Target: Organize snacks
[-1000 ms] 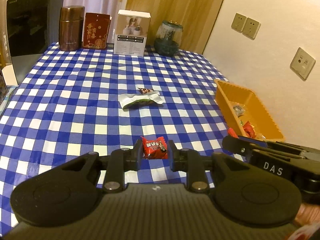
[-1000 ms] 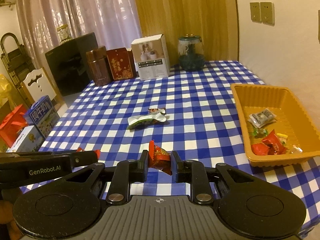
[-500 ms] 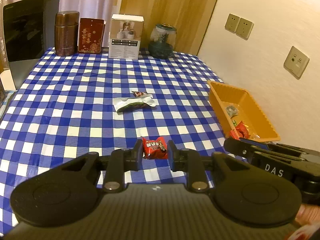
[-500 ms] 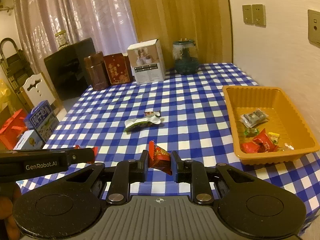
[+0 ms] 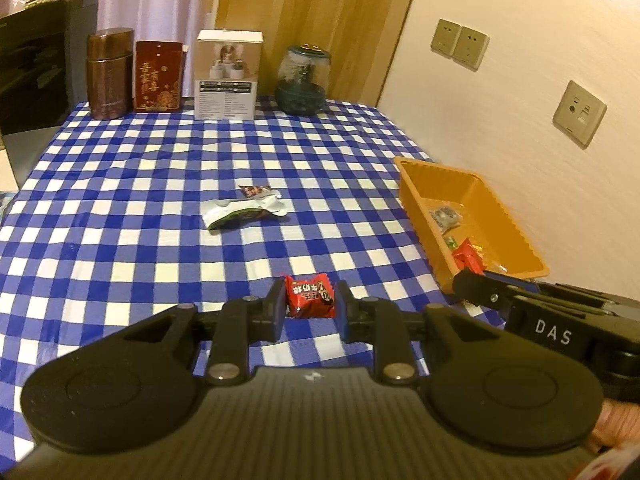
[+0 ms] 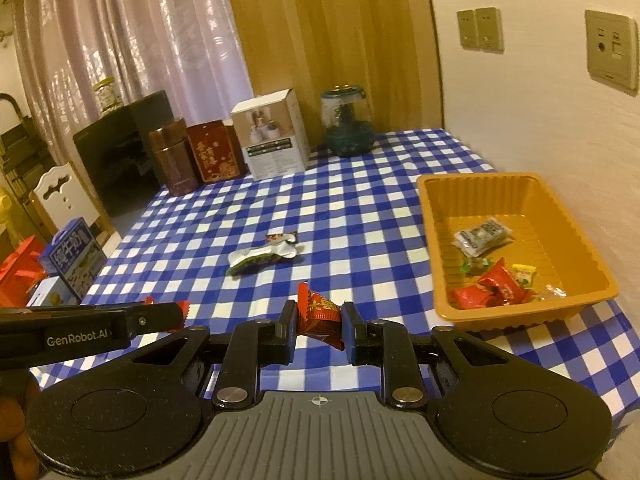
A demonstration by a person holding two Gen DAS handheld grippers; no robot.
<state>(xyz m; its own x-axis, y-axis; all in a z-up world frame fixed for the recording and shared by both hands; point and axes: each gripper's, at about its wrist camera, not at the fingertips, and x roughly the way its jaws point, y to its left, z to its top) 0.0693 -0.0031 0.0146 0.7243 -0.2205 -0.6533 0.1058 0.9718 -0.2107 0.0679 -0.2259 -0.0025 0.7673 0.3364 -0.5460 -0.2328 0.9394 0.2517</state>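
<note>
Presently both tools carry a load: the left gripper (image 5: pixel 310 312) is clenched on a red candy packet (image 5: pixel 309 295), held flat and face-up between its jaws; the right gripper (image 6: pixel 318 330) is clenched on a second red-orange candy (image 6: pixel 320 314), held edge-on and tilted.

Both candies hang above the blue-checked tablecloth (image 5: pixel 120 216), clear of it as far as the views show.

Key relation: the orange tray (image 6: pixel 516 320) lies to the right of both grippers, against the wall; its long axis runs away from the cameras; several wrapped snacks sit at its near end. From the right wrist view the tray's near-left corner is just beside the right gripper's jaws; the left gripper sits further left, with the right tool between it and the tray. Judgement: the right hand is the nearer and should drop first; the left must follow across or wait.

Still loose on the cloth, well apart from the tray: a white-and-green pouch (image 5: pixel 244 211) with a small dark wrapper (image 5: pixel 256 191) touching its far edge.
</note>
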